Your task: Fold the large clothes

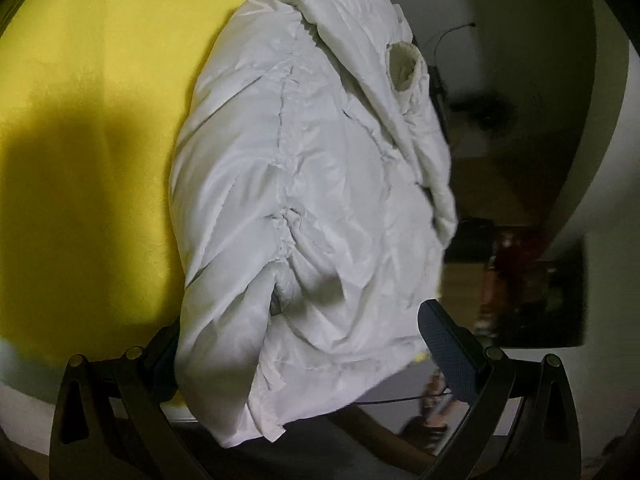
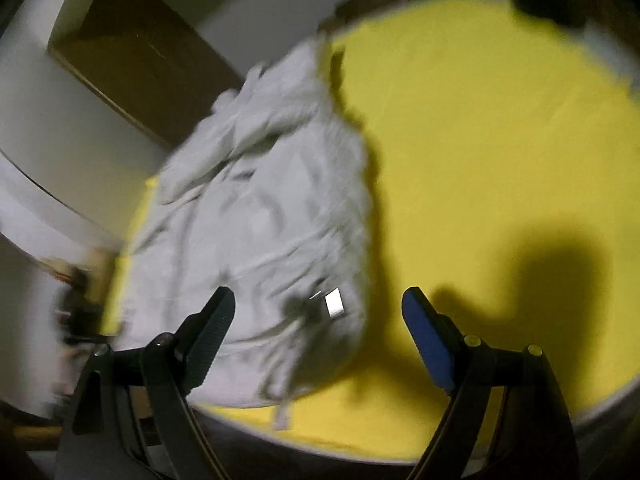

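Lying bunched on the yellow bed sheet (image 1: 100,80) is the white padded jacket (image 1: 304,184), near the sheet's edge; it is serving as the landmark for everything below. In the left wrist view the jacket is draping over the left gripper (image 1: 304,344), covering the near finger entirely while the blue-padded finger (image 1: 448,352) is showing clear of the cloth on the jacket's right; whether the jaws are pressing on the fabric cannot be told, since the cloth is hiding the gap. A rolled cuff (image 1: 404,66) is standing open at the jacket's upper right. Beyond the jacket's right edge a dark, blurred room is showing, with a thin black cable (image 1: 452,36) against the wall. In the right wrist view the right gripper (image 2: 316,312) is hanging over the jacket's (image 2: 256,208) near hem with its jaws spread wide and nothing between them; a small white tag (image 2: 334,302) is sitting on the fabric just ahead of the gap; a brown door (image 2: 136,56) is lying beyond the jacket's far left side; the picture is smeared by blur.
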